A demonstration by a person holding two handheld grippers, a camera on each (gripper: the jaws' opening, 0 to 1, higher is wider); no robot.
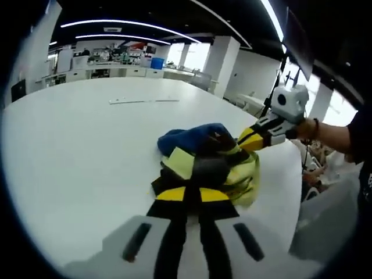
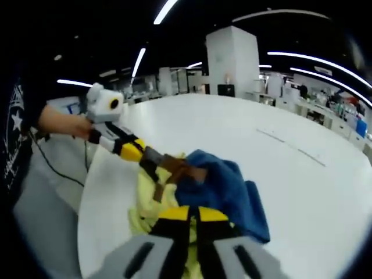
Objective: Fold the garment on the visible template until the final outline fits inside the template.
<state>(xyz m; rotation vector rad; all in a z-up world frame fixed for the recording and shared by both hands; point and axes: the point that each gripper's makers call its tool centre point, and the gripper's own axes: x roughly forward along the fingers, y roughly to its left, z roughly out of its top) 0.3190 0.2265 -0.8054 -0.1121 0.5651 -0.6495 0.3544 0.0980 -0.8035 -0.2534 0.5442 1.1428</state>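
White and broad, the counter [image 1: 75, 151] carries a crumpled garment [image 1: 232, 168] of pale yellow and blue cloth, bunched in a heap near its right edge in the left gripper view. In that view the left gripper [image 1: 195, 174] reaches forward from the bottom, its black and yellow fingers [image 1: 209, 171] pressed into the yellow folds and pinching the cloth. The right gripper [image 1: 256, 136] comes in from the right, held by a hand [image 1: 308, 131], and its tip meets the far right side of the heap, though whether it grips there I cannot tell from this side. A thin pale strip [image 1: 142, 101] lies far off on the counter. In the right gripper view the garment [image 2: 226, 186] sits just ahead of the right gripper [image 2: 195, 218], whose fingers are closed together on the yellow cloth, while the left gripper [image 2: 174, 168] enters from the left and nips the fabric where blue meets yellow. A person's dark sleeve [image 2: 14, 133] shows at the left
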